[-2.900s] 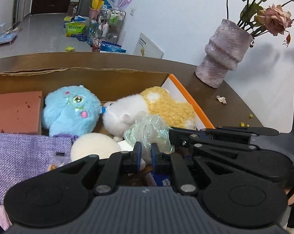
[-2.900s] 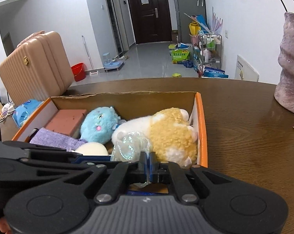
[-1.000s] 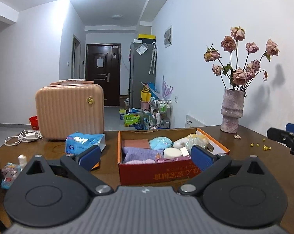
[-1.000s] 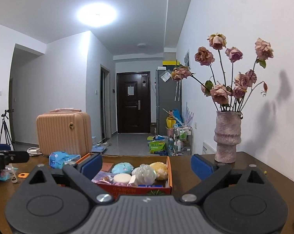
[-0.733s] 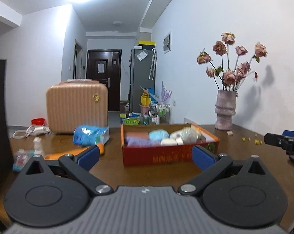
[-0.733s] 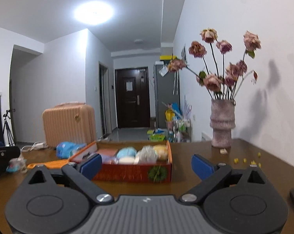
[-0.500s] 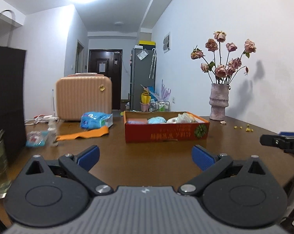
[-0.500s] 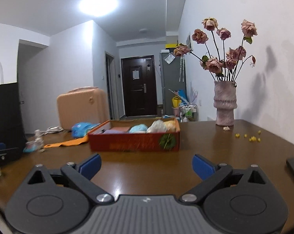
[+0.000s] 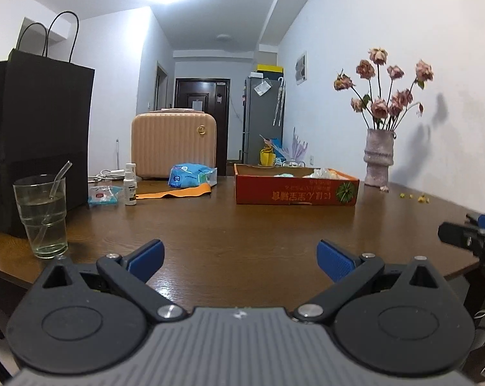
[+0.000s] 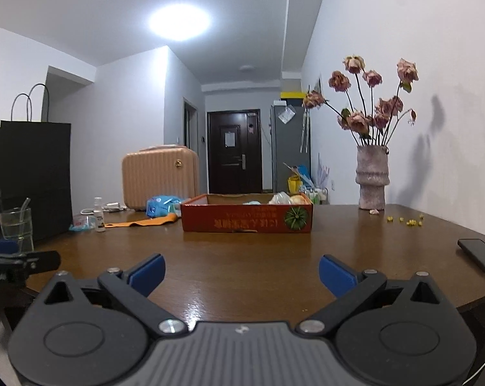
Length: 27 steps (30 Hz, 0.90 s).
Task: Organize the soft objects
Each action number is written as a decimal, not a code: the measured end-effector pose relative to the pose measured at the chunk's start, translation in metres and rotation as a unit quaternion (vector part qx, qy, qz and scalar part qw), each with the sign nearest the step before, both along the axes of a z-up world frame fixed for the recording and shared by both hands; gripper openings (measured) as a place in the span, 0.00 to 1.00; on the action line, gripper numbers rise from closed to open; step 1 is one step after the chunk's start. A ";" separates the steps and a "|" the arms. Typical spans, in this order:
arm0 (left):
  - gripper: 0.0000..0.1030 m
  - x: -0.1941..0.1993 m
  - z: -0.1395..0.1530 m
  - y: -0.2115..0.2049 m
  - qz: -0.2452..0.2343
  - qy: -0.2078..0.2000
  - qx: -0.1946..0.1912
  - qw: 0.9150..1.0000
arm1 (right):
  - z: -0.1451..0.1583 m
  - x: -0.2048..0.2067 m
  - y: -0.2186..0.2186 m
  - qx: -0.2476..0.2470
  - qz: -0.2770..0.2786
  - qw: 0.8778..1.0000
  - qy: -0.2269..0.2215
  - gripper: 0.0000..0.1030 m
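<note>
Left wrist view shows the left tongs (image 9: 239, 255) spread and empty above the bench (image 9: 242, 225), as are the right tongs (image 10: 241, 271), both well apart from the red box (image 9: 296, 189) of soft toys.

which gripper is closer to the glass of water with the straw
Left. The left gripper hangs near the table edge with the glass just off its left side; the right gripper sits further right, beyond it.

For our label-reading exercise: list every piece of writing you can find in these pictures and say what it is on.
Red cardboard box: a row of yellow printed characters, upside down, too blurred to read.
Small white spray bottle: dark label text, too small to read.
Blue tissue pack: printing, unreadable.
Paper on the door: illegible.
</note>
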<state>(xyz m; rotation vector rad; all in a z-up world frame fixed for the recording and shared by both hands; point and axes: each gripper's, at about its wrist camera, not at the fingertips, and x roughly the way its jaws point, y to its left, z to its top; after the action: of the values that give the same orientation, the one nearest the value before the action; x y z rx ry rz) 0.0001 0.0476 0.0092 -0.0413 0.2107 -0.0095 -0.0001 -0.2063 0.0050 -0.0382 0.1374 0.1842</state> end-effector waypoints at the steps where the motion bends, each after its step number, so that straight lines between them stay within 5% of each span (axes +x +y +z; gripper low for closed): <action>1: 1.00 0.003 0.001 -0.002 0.001 -0.001 0.002 1.000 | 0.000 0.000 0.000 -0.002 0.003 1.000 0.001 1.00; 27: 1.00 0.001 0.000 -0.009 -0.018 -0.004 0.013 1.000 | -0.010 0.008 -0.009 0.019 -0.014 0.999 0.028 1.00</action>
<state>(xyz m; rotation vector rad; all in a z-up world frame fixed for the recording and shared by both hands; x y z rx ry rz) 0.0015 0.0389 0.0096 -0.0125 0.2035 -0.0431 0.0078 -0.2150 -0.0052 0.0058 0.1910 0.1602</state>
